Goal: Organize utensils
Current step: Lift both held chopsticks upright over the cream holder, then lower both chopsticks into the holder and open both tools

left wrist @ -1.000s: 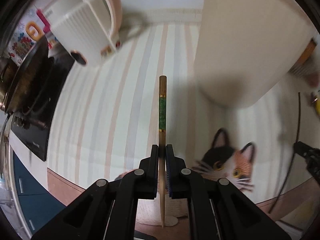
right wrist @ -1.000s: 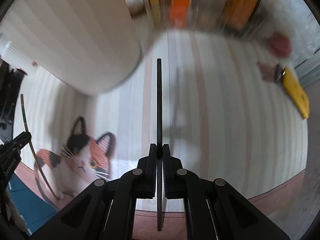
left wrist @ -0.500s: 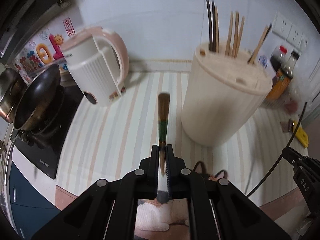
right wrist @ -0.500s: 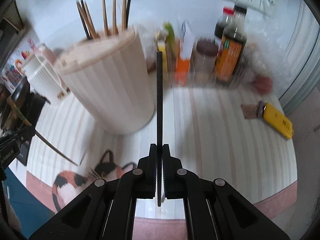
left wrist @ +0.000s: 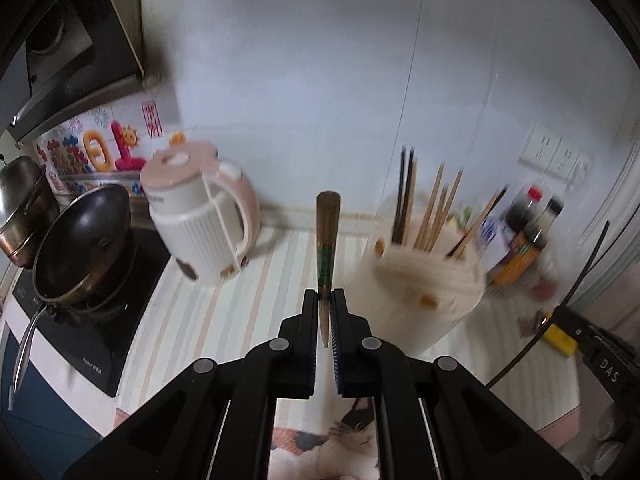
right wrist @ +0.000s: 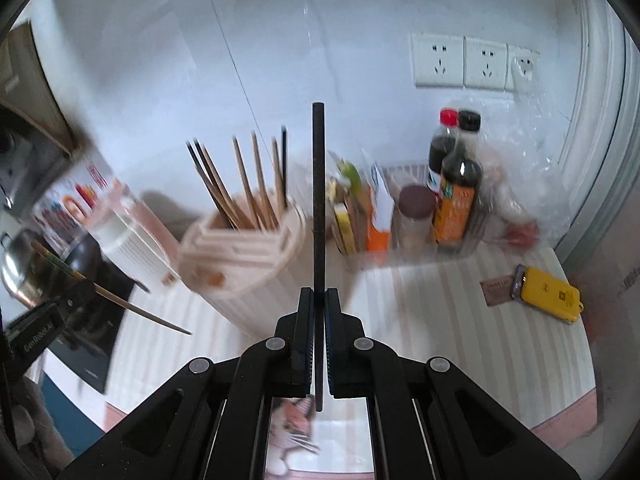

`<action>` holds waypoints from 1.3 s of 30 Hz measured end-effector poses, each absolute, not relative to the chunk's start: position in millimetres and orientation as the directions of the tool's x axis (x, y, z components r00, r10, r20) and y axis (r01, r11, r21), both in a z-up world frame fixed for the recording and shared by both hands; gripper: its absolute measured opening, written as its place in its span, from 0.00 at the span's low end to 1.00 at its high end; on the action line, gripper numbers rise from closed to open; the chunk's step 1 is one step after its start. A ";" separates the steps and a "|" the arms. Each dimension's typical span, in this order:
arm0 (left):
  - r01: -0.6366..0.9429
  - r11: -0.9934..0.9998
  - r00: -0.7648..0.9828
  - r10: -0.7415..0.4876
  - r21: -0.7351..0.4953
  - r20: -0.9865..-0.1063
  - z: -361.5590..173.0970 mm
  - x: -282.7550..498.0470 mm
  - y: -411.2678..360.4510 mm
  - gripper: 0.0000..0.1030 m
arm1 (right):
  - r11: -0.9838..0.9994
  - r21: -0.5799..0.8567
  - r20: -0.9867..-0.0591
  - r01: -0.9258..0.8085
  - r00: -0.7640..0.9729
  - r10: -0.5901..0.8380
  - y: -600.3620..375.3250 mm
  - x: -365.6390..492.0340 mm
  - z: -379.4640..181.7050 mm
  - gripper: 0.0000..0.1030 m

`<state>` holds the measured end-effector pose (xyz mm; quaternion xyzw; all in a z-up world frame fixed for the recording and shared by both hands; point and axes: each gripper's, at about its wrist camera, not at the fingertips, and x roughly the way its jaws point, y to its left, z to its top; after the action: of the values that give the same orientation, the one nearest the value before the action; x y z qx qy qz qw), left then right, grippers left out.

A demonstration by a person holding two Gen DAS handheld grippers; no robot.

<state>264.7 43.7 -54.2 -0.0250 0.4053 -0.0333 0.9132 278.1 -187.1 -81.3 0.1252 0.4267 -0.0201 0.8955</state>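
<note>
My left gripper (left wrist: 325,294) is shut on a wooden chopstick (left wrist: 327,236) with a green band, held pointing up and away, raised over the counter. My right gripper (right wrist: 319,294) is shut on a black chopstick (right wrist: 319,200), also held upright. The beige round utensil holder (left wrist: 432,284) stands to the right of the left gripper and holds several wooden and black chopsticks. In the right wrist view the holder (right wrist: 244,252) is to the left of the gripper. The left gripper with its chopstick also shows in the right wrist view (right wrist: 52,312), at the far left.
A pink and white kettle (left wrist: 200,216) stands at the back left, next to a wok (left wrist: 80,240) on a black cooktop (left wrist: 100,320). Sauce bottles (right wrist: 456,196) and boxes line the back wall. A yellow device (right wrist: 548,294) lies at the right. A cat-print mat (left wrist: 320,440) lies below.
Both grippers have lifted and tilted up with their chopsticks. The view went from the mat and the holder's side to the holder's top and the back wall.
</note>
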 end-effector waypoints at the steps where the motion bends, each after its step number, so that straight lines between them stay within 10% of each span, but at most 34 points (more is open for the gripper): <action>1: 0.044 0.995 0.678 -0.093 -0.087 -0.729 -46.4 265.4 44.4 0.04 | 0.964 0.224 -0.761 0.143 0.643 0.082 -189.1 279.8 -73.3 0.05; 17: 0.156 0.974 0.749 -0.225 -0.164 -0.623 38.8 320.3 10.6 0.04 | 0.945 0.306 -0.611 0.116 0.785 0.101 -197.4 336.0 24.2 0.05; 39: 0.184 0.970 0.522 -0.235 -0.161 -0.820 -43.4 384.4 -17.5 0.09 | 0.965 0.251 -0.701 0.072 0.701 0.130 -174.1 421.3 -55.7 0.06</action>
<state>384.4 -17.5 -43.4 -0.0271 0.4739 -0.1200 0.8720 421.3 -174.1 -55.7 0.1305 0.3863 0.0158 0.9129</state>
